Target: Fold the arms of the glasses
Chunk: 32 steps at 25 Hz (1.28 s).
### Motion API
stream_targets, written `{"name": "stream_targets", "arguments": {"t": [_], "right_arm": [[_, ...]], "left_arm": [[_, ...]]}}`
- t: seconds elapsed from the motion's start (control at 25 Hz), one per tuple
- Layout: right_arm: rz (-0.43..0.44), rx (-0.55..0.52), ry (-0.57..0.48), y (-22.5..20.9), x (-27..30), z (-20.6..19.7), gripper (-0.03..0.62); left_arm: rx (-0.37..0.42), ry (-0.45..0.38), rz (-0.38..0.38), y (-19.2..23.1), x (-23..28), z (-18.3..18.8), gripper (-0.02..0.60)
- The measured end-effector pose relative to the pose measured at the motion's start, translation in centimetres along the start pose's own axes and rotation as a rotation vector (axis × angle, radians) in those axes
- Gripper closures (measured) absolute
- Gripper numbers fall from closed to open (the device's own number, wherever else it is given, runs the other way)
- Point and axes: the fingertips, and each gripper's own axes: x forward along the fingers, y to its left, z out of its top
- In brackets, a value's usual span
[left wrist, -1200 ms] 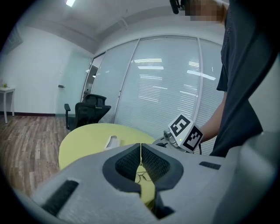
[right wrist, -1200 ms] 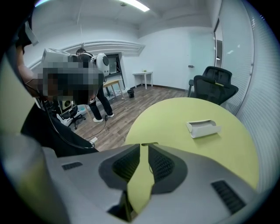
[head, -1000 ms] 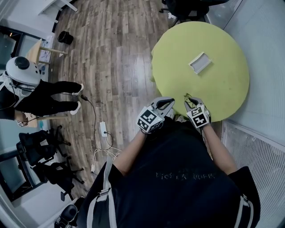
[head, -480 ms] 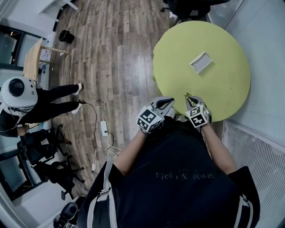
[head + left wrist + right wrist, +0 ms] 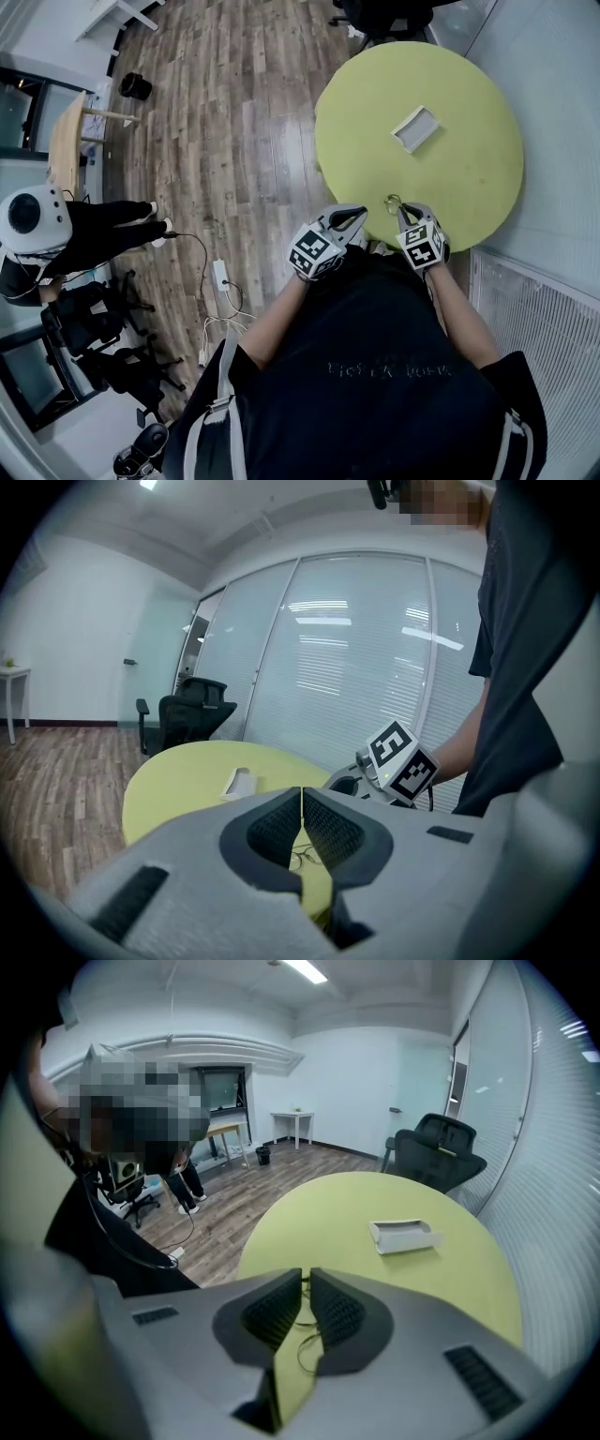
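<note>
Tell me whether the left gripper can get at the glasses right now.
Probably yes: the glasses sit at the table's near edge just ahead of the left gripper, nothing between; its jaws are shut, though.

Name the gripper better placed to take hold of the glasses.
Right. The glasses lie on the table just ahead of the right gripper; the left gripper, shut, is farther from them.

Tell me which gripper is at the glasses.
The right gripper: its jaws pinch the wire glasses at the table's near edge. The left gripper is shut on nothing, apart from them.
</note>
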Motion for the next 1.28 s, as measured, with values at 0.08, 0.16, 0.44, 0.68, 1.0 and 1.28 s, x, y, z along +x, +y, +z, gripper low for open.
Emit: {"name": "stream_targets", "arguments": {"t": [0.08,0.16,0.44,0.68,1.0,1.28], "right_arm": [[0.000,0.023,0.001,-0.4,-0.2,-0.5,0.546],[-0.004,0.040,0.010,-0.8,-0.3,-1.1,0.547],[-0.007,0.074,0.035,-1.8,-0.4,-3.7,0.549],[-0.017,0.099,0.085,-2.4,-0.5,-6.3,0.549],[-0.004,0.110,0.134,-2.3,0.3,-9.3,0.549],[0.007,0.118,0.159,-2.3,1.0,-11.2,0.549]], "left_arm": [[0.003,0.004,-0.008,-0.2,0.4,0.0,0.561],[0.008,0.009,-0.014,-0.2,0.8,0.1,0.561],[0.017,0.030,-0.029,-0.6,1.5,0.0,0.561],[0.015,0.056,-0.034,-1.0,1.3,-0.3,0.561],[0.045,0.070,-0.028,-1.1,0.9,-0.5,0.561],[0.027,0.075,-0.025,-1.2,1.4,-0.8,0.561]]}}
